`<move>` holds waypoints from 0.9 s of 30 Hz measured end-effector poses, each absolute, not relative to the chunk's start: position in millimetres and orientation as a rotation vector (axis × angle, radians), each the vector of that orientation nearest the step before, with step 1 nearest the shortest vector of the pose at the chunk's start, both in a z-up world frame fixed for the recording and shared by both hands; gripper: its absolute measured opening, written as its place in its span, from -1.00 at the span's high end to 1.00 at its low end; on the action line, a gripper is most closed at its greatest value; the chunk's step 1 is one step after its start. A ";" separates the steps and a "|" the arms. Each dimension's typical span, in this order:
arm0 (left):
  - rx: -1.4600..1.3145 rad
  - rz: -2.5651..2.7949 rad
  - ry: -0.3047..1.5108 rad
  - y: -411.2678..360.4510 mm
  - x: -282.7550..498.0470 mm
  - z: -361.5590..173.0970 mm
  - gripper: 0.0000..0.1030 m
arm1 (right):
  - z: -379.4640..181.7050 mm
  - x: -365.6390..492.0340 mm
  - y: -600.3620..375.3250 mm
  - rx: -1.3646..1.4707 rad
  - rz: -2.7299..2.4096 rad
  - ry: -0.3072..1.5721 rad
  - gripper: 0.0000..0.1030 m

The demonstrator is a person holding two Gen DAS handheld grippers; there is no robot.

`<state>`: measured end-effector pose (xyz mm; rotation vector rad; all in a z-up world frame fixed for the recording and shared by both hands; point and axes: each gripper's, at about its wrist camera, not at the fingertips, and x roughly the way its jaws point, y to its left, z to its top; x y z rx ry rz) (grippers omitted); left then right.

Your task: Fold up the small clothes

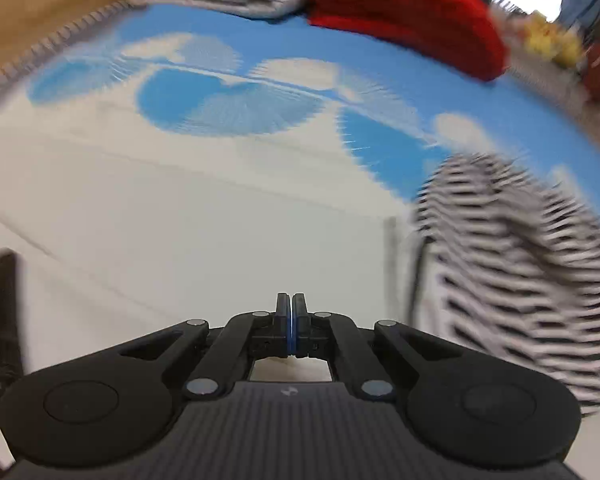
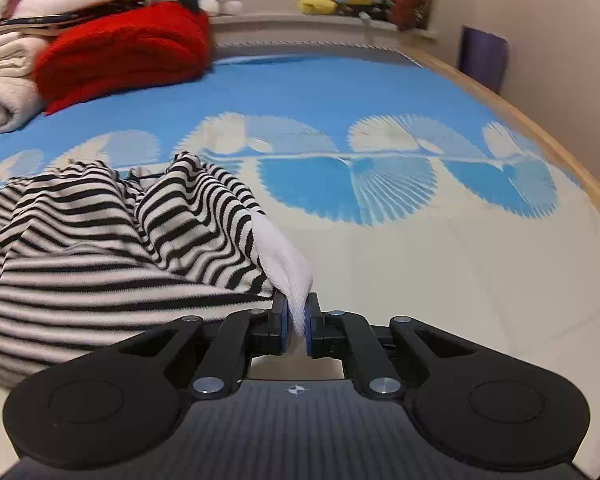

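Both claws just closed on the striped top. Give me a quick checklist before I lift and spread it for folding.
1. Right claw grips the striped top by its white cuff: ok.
2. Left claw holds fabric: not ok, shut with nothing between its pads.
3. Top flat: not ok, bunched.
4. Bare bedspread to spread on: ok.
5. Red folded knit apart from the top: ok.
6. Other cuff located: cannot tell.

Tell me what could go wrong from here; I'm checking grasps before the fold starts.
The right gripper pinches only the white edge of the striped top; that thin bite may slip when lifted. The left gripper is shut with nothing between its fingers, so the top may hang from one corner and bunch up instead of spreading on the bed cover.
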<state>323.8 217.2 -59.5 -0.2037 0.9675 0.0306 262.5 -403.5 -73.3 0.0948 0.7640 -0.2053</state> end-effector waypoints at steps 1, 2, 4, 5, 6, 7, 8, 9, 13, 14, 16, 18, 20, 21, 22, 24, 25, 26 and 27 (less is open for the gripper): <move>-0.211 -0.022 0.953 213.3 320.2 -56.8 1.00 | -75.3 261.7 -404.7 0.102 -0.209 0.775 0.86; -0.202 -0.062 0.947 206.9 317.3 -55.3 0.85 | -77.0 262.6 -404.6 0.107 -0.208 0.780 0.85; -0.172 -0.157 0.971 186.0 314.6 -58.7 0.24 | -77.3 263.3 -399.3 0.103 -0.211 0.779 0.85; -0.151 -0.191 0.993 172.9 313.6 -62.9 -0.24 | -77.1 264.6 -395.8 0.094 -0.209 0.777 0.85; -0.124 -0.211 1.007 161.3 311.1 -67.2 -0.48 | -77.0 266.2 -392.2 0.083 -0.210 0.778 0.84; -0.076 -0.230 1.023 145.7 310.2 -73.6 -0.50 | -77.7 267.9 -390.3 0.076 -0.210 0.780 0.84; -0.025 -0.248 1.039 131.9 309.7 -80.8 -0.50 | -78.1 269.2 -388.2 0.070 -0.210 0.782 0.84; 0.038 -0.267 1.054 116.4 309.7 -90.4 -0.50 | -78.4 270.1 -386.6 0.068 -0.212 0.787 0.84; 0.106 -0.277 1.028 89.3 312.4 -107.0 0.12 | -81.1 273.2 -388.4 0.081 -0.224 0.802 0.84; 0.077 -0.288 1.009 89.1 312.2 -101.1 0.45 | -82.3 273.7 -389.9 0.088 -0.225 0.804 0.84; 0.079 -0.271 0.957 89.2 308.4 -86.9 0.52 | -81.9 272.5 -392.4 0.094 -0.229 0.789 0.84; 0.088 -0.277 0.900 94.3 300.0 -70.9 0.55 | -77.8 269.6 -397.3 0.107 -0.233 0.756 0.85; 0.104 -0.282 0.879 103.3 292.2 -64.5 0.57 | -77.5 268.1 -413.4 0.198 -0.240 0.743 0.86; 0.111 -0.278 0.894 107.5 291.8 -67.3 0.58 | -81.5 268.4 -427.5 0.281 -0.255 0.759 0.86; 0.116 -0.263 0.922 111.7 292.8 -72.7 0.62 | -85.3 267.4 -437.7 0.341 -0.260 0.771 0.86; 0.140 -0.231 0.963 119.8 293.2 -82.9 0.77 | -90.5 268.1 -443.1 0.367 -0.251 0.789 0.86; 0.162 -0.212 0.966 121.8 292.0 -85.3 0.79 | -91.7 269.4 -439.1 0.331 -0.250 0.796 0.86; 0.194 -0.182 0.955 123.9 290.3 -85.9 0.98 | -93.5 271.1 -435.4 0.301 -0.254 0.805 0.86; 0.282 -0.074 0.921 128.8 291.5 -86.8 1.00 | -95.2 272.5 -433.1 0.286 -0.262 0.812 0.86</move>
